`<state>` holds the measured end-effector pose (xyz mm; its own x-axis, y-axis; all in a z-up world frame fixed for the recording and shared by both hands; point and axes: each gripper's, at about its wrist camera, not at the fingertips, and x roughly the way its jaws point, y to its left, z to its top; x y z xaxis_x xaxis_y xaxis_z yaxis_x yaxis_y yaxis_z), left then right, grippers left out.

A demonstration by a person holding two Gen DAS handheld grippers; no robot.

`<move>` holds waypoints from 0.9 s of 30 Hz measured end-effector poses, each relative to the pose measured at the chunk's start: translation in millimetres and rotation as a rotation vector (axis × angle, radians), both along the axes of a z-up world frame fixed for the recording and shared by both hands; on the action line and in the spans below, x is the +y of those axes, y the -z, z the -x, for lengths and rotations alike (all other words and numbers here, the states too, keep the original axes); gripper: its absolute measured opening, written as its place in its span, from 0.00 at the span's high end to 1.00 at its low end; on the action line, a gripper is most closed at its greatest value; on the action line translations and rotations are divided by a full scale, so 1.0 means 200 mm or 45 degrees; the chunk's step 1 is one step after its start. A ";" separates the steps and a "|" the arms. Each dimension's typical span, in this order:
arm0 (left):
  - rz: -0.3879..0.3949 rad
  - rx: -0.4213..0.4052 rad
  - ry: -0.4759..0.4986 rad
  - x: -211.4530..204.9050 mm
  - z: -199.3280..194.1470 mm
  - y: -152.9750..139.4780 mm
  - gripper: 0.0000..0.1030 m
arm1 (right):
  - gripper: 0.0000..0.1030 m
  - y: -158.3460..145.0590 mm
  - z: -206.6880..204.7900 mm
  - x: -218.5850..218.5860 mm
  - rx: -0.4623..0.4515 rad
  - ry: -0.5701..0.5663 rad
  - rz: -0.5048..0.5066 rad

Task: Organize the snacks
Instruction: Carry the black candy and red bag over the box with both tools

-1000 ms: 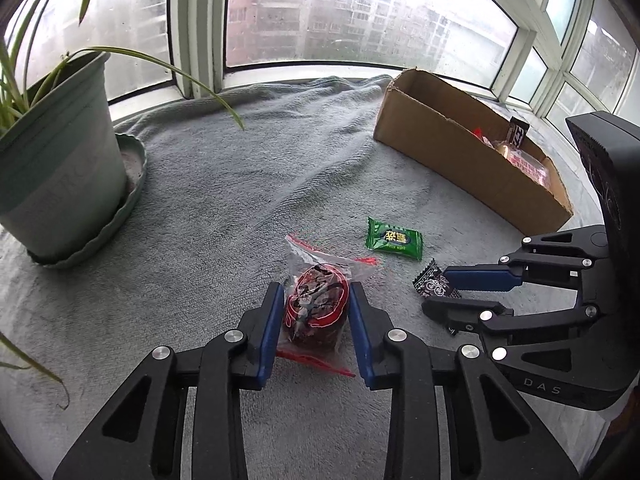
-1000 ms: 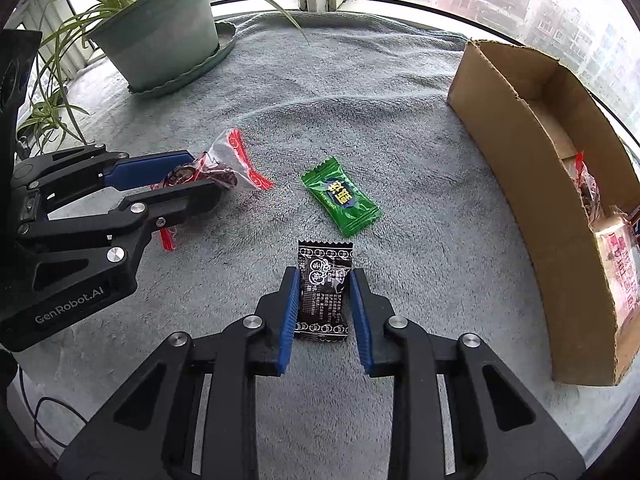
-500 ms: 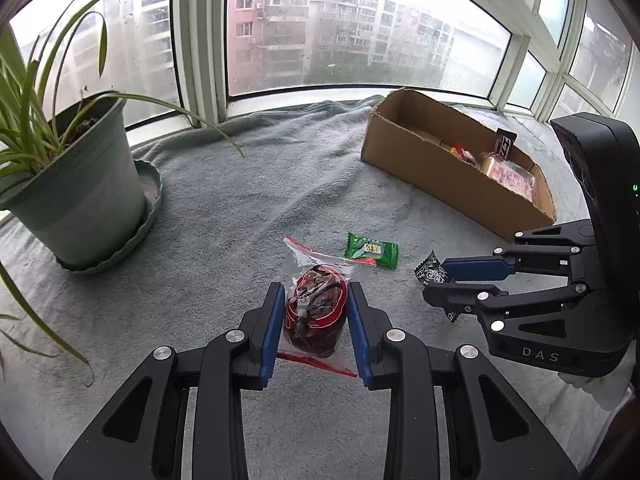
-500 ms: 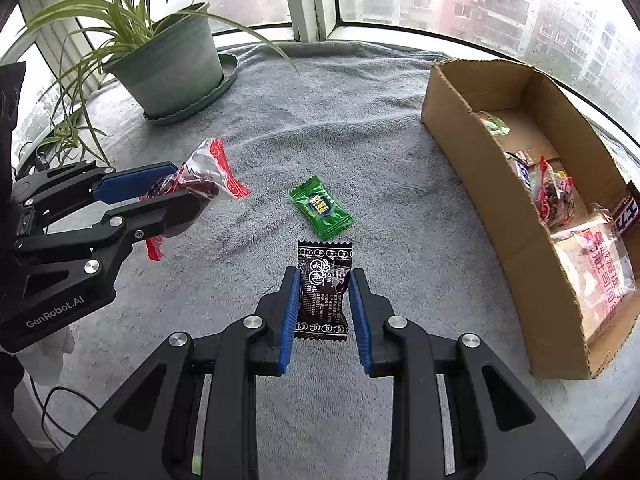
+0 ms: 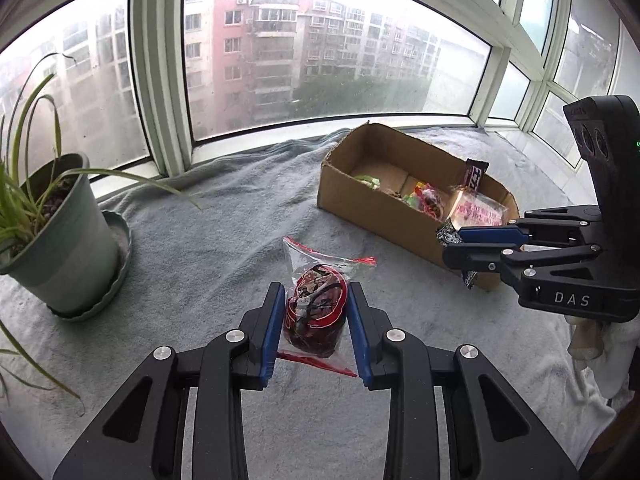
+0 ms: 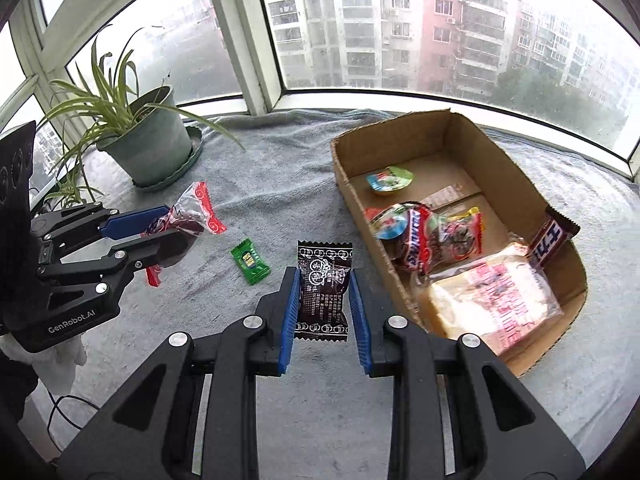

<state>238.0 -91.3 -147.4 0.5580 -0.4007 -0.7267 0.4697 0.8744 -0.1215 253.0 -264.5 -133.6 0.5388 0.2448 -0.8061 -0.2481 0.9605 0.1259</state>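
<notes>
Grey towelling cloth [image 6: 280,152] covers the whole sill, and on it, at about two o'clock in the right wrist view, sits the cardboard box [image 6: 520,168], open-topped and already partly filled: a pale bread-like packet [image 6: 496,300] at its near end, a brown chocolate bar [image 6: 550,236] leaning on the wall beside it, a cluster of red-wrapped sweets [image 6: 432,236] mid-box, and a small jelly cup [image 6: 389,178] toward the far end. At ten o'clock stands the potted plant [image 6: 148,148], no part of the job. Both hands are loaded. The left gripper [image 5: 316,320] is clamped on a clear red-trimmed bag [image 5: 316,312] of dark sweets, held above the cloth at dead centre of its own camera, the box off at two o'clock. The right gripper [image 6: 323,292] is pinched on a black sachet [image 6: 323,288], lifted and close to the box's near wall. One green candy [image 6: 250,261] lies loose on the cloth at roughly nine o'clock of that sachet. My reading: sorting is well over halfway, with two pieces in carry that have yet to be dropped in, and the green one to fetch afterwards.
</notes>
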 end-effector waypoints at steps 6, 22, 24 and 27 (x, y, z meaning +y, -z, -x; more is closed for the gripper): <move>0.028 -0.032 0.006 -0.10 -0.05 -0.07 0.71 | 0.75 -0.08 -0.07 -0.13 -0.052 0.031 0.045; 0.080 -0.086 0.070 -0.45 -0.25 -0.17 0.71 | 0.75 -0.06 -0.20 -0.41 -0.074 0.127 0.108; 0.084 -0.088 0.077 -0.49 -0.28 -0.16 0.71 | 0.75 -0.05 -0.22 -0.44 -0.067 0.135 0.114; 0.088 -0.087 0.089 -0.54 -0.34 -0.16 0.71 | 0.75 -0.02 -0.25 -0.49 -0.059 0.154 0.110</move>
